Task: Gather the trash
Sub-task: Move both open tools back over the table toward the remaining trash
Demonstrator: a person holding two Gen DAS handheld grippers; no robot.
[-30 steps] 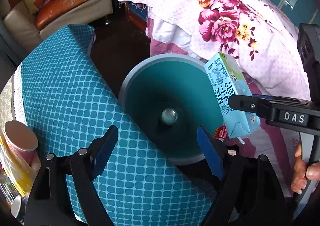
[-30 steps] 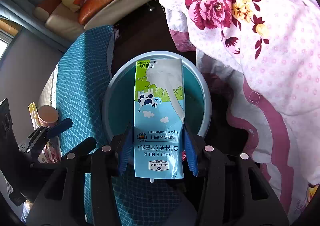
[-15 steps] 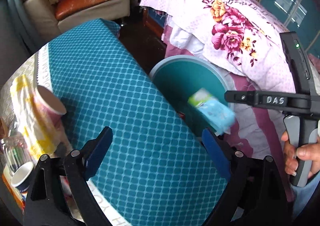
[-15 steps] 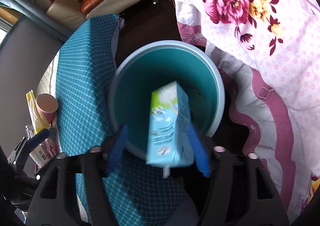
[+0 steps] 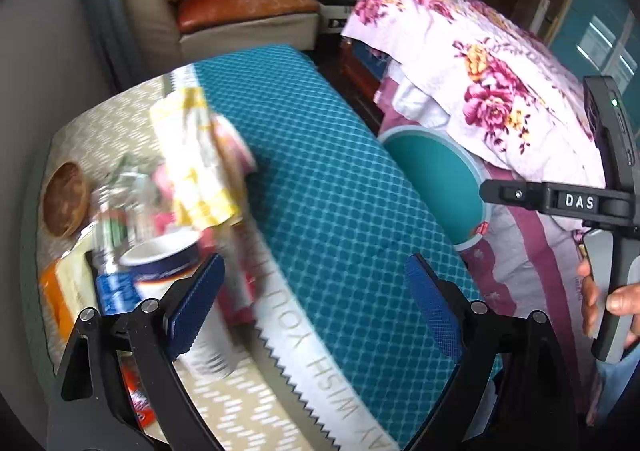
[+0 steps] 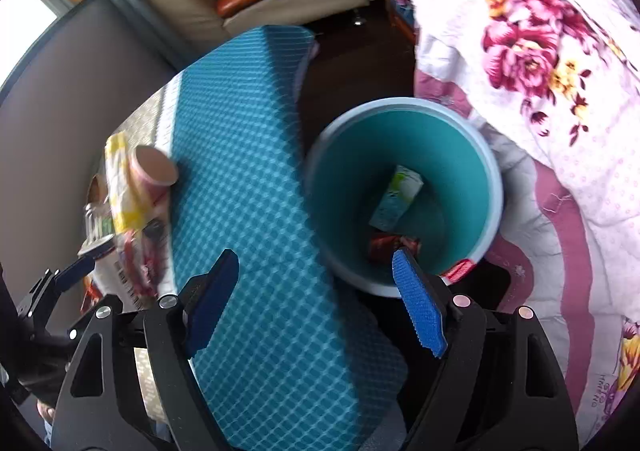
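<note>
A teal trash bin (image 6: 456, 155) stands on the floor between the table and the bed; it also shows in the left wrist view (image 5: 440, 175). A blue and white milk carton (image 6: 396, 197) lies inside it beside a red wrapper (image 6: 390, 245). My right gripper (image 6: 316, 303) is open and empty above the table edge and the bin's near rim. My left gripper (image 5: 312, 303) is open and empty over the table. A pink paper cup (image 6: 154, 167) and a yellow and white bag (image 5: 196, 163) stand at the table's left side.
The table has a teal patterned cloth (image 5: 332, 187). At its left are a glass jar (image 5: 116, 203), a blue-rimmed cup (image 5: 164, 255), a wooden bowl (image 5: 66, 199) and packets. A floral quilt (image 6: 540, 63) covers the bed on the right. A sofa (image 5: 240, 15) stands behind.
My right gripper opened and the milk carton dropped into the bin. My left gripper swung left, away from the bin and toward the clutter at the table's left side.
</note>
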